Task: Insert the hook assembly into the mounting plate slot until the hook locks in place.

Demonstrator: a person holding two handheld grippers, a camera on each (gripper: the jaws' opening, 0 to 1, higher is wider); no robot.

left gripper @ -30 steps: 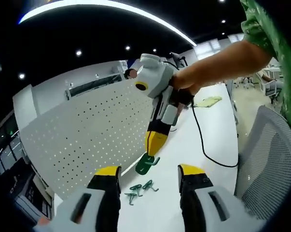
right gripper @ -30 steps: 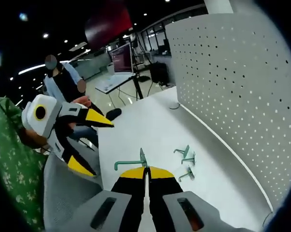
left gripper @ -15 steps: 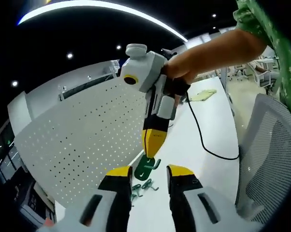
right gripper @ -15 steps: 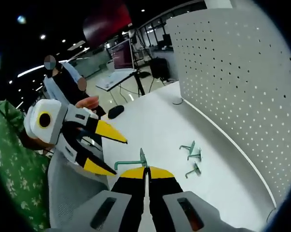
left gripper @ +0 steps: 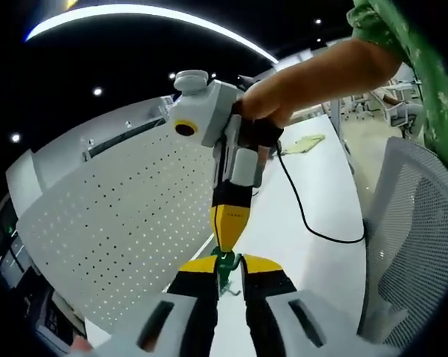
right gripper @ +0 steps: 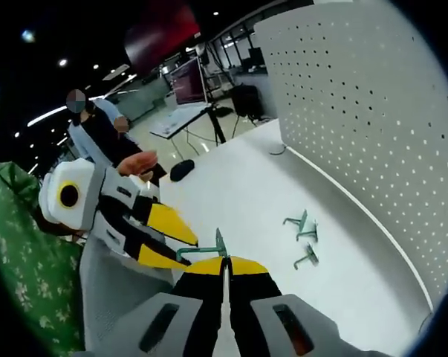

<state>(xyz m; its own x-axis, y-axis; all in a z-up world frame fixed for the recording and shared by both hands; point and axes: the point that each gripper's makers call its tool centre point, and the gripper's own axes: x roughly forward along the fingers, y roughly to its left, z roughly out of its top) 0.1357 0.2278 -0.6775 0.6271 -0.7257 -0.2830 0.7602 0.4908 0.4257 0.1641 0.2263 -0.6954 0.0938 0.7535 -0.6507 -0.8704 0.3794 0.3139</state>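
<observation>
Pinching green hook (right gripper: 201,251), right gripper (right gripper: 224,262) clamped; left gripper (left gripper: 227,262) jaws closing around same hook, narrowly parted.

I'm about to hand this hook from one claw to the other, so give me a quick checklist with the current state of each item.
1. Right claw shut on the green metal hook: ok.
2. Left claw around the same hook: in the left gripper view its jaws flank it closely; whether they already pinch it, cannot tell.
3. Spare green hooks lying on the white tabletop, apart from both claws: ok.
4. White perforated mounting panel upright at the table's far edge, holes unobstructed: ok.
5. Black cable on the table, away from the hook: ok.
6. Hook aligned with a panel slot: not ok, it is not at the panel.
</observation>
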